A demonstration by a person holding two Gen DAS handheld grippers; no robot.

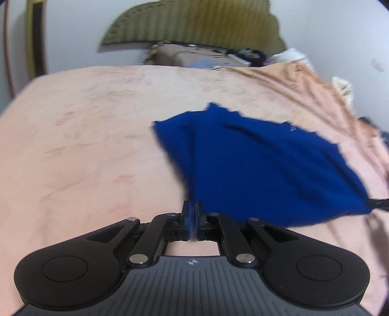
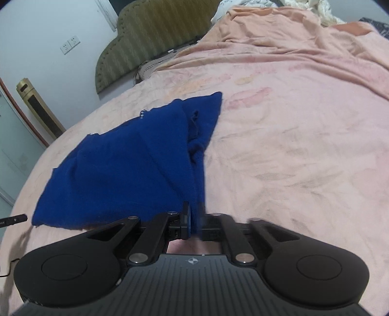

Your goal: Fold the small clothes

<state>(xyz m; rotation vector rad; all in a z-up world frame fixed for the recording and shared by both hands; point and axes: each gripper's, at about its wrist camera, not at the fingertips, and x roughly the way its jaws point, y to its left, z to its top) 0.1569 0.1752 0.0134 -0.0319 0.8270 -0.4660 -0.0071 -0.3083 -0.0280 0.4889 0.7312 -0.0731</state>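
A small dark blue garment [image 1: 262, 170] lies spread on a pink bedsheet [image 1: 85, 145]; it also shows in the right wrist view [image 2: 126, 170]. My left gripper [image 1: 193, 218] is shut on the garment's near left corner. My right gripper [image 2: 194, 218] is shut on its near right corner. The cloth stretches between the two grippers, and its far edge rests on the sheet. The right gripper's tip [image 1: 379, 202] shows at the garment's right corner in the left wrist view. The left gripper's tip [image 2: 14, 218] shows at the left edge of the right wrist view.
An olive padded headboard [image 2: 145, 41] stands against the wall at the bed's far end. Clutter [image 1: 206, 57] lies at the head of the bed. Rumpled bedding [image 2: 304, 7] is piled at the far right. A gold standing unit [image 2: 39, 109] stands beside the bed.
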